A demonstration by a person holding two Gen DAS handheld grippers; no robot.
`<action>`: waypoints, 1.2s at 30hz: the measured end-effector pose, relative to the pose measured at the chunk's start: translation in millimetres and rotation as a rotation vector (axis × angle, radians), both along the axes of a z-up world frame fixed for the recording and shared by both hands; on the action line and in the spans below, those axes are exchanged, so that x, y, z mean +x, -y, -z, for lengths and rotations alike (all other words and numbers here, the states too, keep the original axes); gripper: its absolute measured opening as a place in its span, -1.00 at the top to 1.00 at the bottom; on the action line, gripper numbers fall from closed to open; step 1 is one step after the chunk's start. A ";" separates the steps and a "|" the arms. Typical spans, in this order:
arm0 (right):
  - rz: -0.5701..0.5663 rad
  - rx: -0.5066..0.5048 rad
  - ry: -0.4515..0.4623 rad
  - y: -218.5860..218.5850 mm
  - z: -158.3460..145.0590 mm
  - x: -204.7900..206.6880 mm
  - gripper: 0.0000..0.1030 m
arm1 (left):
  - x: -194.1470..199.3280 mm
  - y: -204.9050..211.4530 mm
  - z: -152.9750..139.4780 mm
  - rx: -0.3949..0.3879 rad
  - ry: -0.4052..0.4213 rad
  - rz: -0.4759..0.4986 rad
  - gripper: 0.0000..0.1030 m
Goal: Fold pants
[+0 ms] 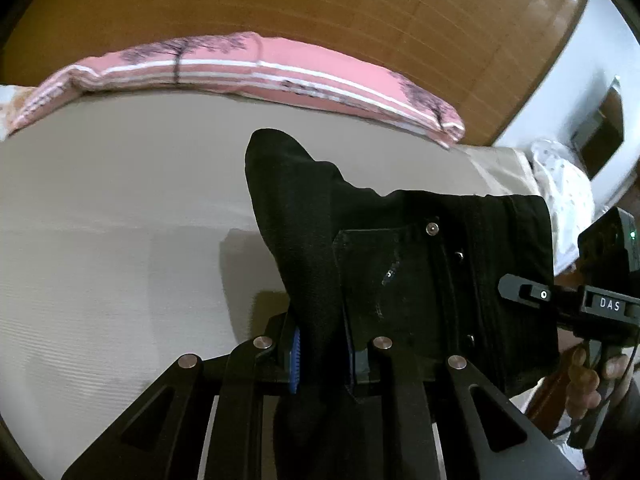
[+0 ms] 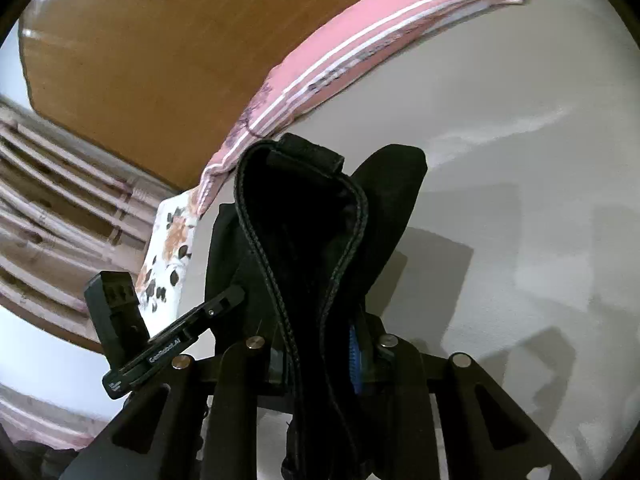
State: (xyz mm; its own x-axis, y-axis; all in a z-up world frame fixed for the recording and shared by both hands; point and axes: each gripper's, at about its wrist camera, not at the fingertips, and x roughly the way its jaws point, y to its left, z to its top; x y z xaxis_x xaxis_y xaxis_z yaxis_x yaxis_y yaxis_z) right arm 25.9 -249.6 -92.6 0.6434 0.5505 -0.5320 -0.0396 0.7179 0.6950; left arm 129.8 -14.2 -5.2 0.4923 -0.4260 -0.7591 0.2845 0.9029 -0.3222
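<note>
Black pants (image 1: 400, 264) hang above the beige bed sheet (image 1: 112, 216), lifted clear of it. My left gripper (image 1: 322, 360) is shut on a bunched fold of the pants, its blue pads pressing the cloth. A pocket with rivets and stitched seams faces the left wrist view. My right gripper (image 2: 320, 356) is shut on the pants (image 2: 312, 232) at the stitched waistband, which loops up in front of the camera. The right gripper (image 1: 568, 300) also shows at the right edge of the left wrist view, held by a hand. The left gripper (image 2: 176, 348) shows at lower left in the right wrist view.
A pink patterned folded blanket (image 1: 256, 68) lies along the far side of the bed against a wooden headboard (image 1: 320, 8). A floral pillow (image 2: 172, 248) sits by the bed's corner. White dotted cloth (image 1: 560, 184) lies at the bed's right end.
</note>
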 end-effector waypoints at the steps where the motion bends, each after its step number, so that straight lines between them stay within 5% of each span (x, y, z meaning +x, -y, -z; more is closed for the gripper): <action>1: -0.009 0.004 0.000 -4.0 -1.1 5.0 0.60 | 1.5 -5.8 -1.2 0.004 0.002 -0.008 0.68; 16: -0.128 0.018 0.015 -68.7 -19.8 97.4 0.60 | 66.1 -74.0 -10.7 0.040 0.013 -0.118 0.68; 36: -0.121 0.020 -0.040 -71.7 -22.3 197.1 0.60 | 174.0 -82.7 2.4 0.069 -0.022 -0.103 0.67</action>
State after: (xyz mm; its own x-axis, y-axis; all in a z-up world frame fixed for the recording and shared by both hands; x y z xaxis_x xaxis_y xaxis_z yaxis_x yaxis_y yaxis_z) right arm 223.0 -177.9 -70.2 0.5501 0.6336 -0.5439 -0.0968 0.6954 0.7121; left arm 303.8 68.5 -7.7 0.5136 -0.3205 -0.7959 0.1822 0.9472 -0.2638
